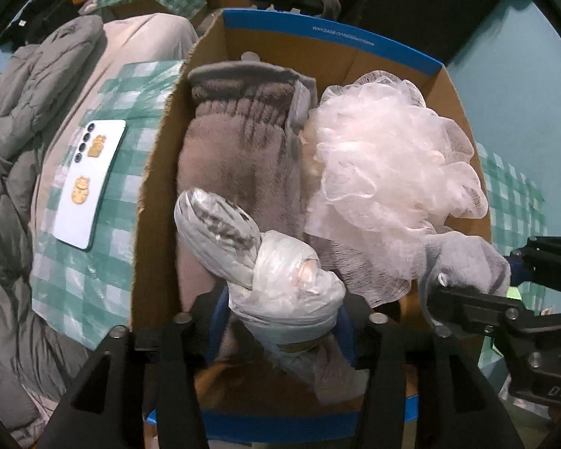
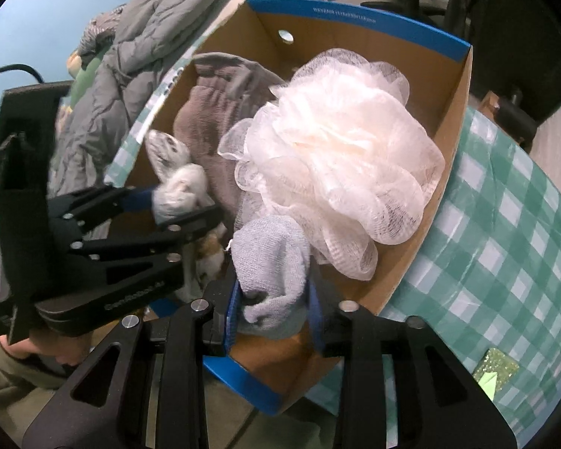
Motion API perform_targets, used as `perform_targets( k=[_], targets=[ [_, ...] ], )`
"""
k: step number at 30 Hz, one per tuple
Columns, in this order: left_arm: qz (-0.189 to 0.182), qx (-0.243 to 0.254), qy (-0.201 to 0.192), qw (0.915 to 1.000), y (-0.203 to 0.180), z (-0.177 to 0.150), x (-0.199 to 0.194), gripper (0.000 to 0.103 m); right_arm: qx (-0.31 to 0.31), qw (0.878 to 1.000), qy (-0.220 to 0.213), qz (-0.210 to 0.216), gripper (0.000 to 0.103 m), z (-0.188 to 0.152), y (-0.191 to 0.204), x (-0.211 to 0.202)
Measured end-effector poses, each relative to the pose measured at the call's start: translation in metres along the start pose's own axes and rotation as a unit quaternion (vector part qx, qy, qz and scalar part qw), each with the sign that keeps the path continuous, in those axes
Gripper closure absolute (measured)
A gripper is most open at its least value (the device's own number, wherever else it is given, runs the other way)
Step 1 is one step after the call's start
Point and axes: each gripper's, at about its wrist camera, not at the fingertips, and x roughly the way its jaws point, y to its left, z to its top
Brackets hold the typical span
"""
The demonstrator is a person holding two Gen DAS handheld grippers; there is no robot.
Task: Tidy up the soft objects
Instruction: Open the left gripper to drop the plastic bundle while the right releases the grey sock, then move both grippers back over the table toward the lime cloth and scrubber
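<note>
An open cardboard box point(image 1: 355, 56) point(image 2: 448, 119) with a blue rim holds a brown fleece piece point(image 1: 239, 149) point(image 2: 205, 119) and a pale pink mesh bath puff point(image 1: 389, 157) point(image 2: 336, 157). My left gripper point(image 1: 280, 318) point(image 2: 175, 202) reaches down into the box's near left part. Its pads sit against a bundle wrapped in clear plastic point(image 1: 280, 280) point(image 2: 175, 187). My right gripper point(image 2: 275, 299) point(image 1: 482, 273) is inside the box's near right part. Its blue pads sit against a grey sock point(image 2: 269, 262) point(image 1: 463, 258), which rests beside the puff.
The box stands on a green-and-white checked cloth point(image 1: 74, 280) point(image 2: 505, 224). A white phone point(image 1: 89, 183) lies on the cloth left of the box. A grey quilted jacket point(image 1: 11, 149) point(image 2: 138, 37) is heaped further left. A glittery green card point(image 2: 495, 370) lies at the near right.
</note>
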Motion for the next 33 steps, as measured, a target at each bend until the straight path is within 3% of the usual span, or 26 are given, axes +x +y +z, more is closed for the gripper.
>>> perform_targets(
  k=[2, 5, 11, 33],
  targets=[
    [0.0, -0.003, -0.01, 0.9999, 0.001, -0.003, -0.006, 0.03, -0.003, 1.0, 0.001, -0.011, 0.06, -0.001, 0.001, 0.001],
    [0.006, -0.005, -0.023, 0.9997, 0.001, -0.006, -0.015, 0.023, -0.009, 1.0, -0.005, -0.022, 0.049, -0.003, 0.004, -0.001],
    [0.01, -0.003, -0.022, 0.9997, 0.0, -0.011, -0.024, 0.023, -0.012, 0.999, -0.016, -0.029, 0.042, -0.007, 0.006, -0.008],
    [-0.008, 0.071, -0.044, 0.9965, -0.063, -0.012, -0.063, 0.022, 0.027, 0.997, -0.055, -0.05, 0.04, -0.045, -0.038, -0.061]
  ],
)
